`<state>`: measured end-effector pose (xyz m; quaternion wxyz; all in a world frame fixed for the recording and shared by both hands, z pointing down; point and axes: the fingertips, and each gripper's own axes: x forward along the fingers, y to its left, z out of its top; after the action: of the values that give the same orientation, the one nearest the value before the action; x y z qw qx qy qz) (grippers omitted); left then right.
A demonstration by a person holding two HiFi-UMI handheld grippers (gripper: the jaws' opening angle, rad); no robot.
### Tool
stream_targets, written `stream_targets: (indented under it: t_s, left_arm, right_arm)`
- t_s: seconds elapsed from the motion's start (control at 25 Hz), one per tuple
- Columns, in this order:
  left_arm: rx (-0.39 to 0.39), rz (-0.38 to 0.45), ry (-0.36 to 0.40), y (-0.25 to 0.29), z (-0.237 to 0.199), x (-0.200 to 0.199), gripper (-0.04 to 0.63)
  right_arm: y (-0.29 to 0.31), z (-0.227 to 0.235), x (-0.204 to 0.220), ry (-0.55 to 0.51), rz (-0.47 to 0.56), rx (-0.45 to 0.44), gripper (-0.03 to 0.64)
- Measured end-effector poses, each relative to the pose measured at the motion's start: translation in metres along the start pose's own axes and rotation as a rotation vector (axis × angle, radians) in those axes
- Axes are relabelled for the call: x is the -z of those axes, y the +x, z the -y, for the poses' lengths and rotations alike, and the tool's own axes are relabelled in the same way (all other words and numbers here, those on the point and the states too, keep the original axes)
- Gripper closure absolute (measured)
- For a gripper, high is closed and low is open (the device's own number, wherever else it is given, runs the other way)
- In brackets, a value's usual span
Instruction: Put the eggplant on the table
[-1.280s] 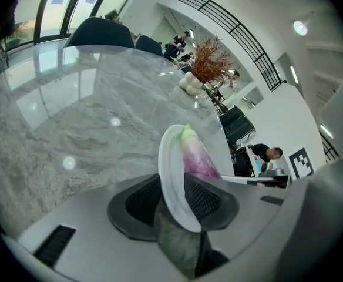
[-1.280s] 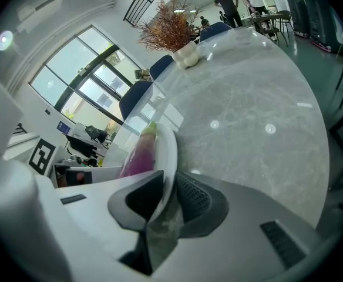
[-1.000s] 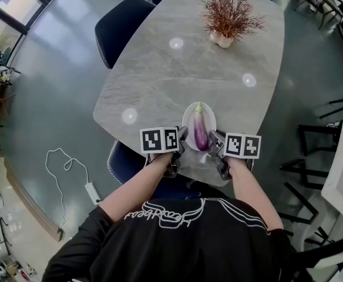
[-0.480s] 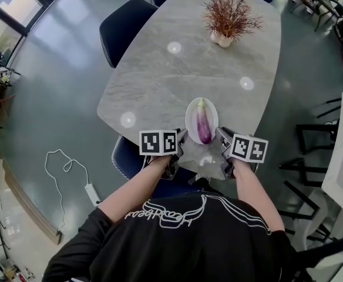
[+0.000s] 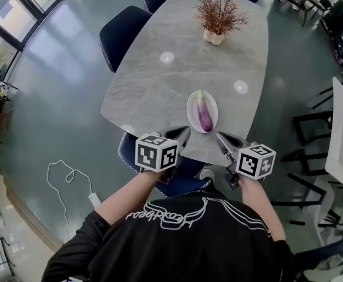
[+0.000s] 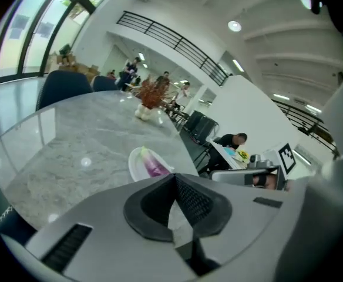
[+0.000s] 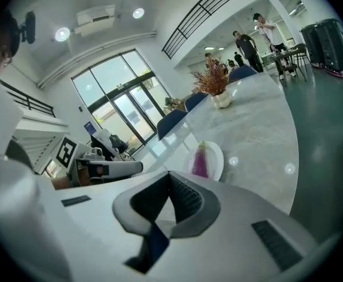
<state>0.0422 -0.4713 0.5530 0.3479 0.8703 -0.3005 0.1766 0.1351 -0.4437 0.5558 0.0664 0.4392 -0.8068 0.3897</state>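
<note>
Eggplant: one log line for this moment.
eggplant: on plate | plate: on table | left gripper: shut, empty | right gripper: shut, empty

The marble table [image 5: 171, 81] is bare over nearly all of its top, leaving wide room to the left of and beyond the white plate [image 5: 190, 106], which lies near the near edge with the eggplant [image 5: 205, 116] on it, and a narrower strip to its right. The vase of dried branches [image 5: 217, 25] stands well apart at the far end, and the way from the left gripper [image 5: 183, 135] and right gripper [image 5: 219, 141] to the plate is open. Dark blue chairs [image 5: 123, 33] crowd the left side and far end, with another chair [image 5: 137, 154] tucked under the near edge below the left gripper.
</note>
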Motion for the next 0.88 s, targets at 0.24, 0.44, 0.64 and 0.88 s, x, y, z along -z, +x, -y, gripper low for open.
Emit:
stream_targets:
  t_s: [0.24, 0.44, 0.64, 0.88]
  left_arm:
    - [0.184, 0.049, 0.208, -0.044, 0.062, -0.009, 0.586]
    - [0.249, 0.072, 0.248, -0.077, 0.087, -0.009, 0.586]
    - [0.287, 0.119, 0.252, -0.099, 0.108, -0.008, 0.587]
    - [0.345, 0.079, 0.194, -0.115, 0.129, 0.023, 0.586]
  right_arm:
    - [-0.043, -0.069, -0.009, -0.104, 0.121, -0.104, 0.611]
    - [-0.072, -0.104, -0.007, -0.228, 0.182, -0.107, 0.611]
    - [-0.094, -0.107, -0.001, -0.269, 0.217, -0.064, 0.611]
    - [-0.103, -0.122, 0.032, -0.364, 0.159, -0.066, 0.611]
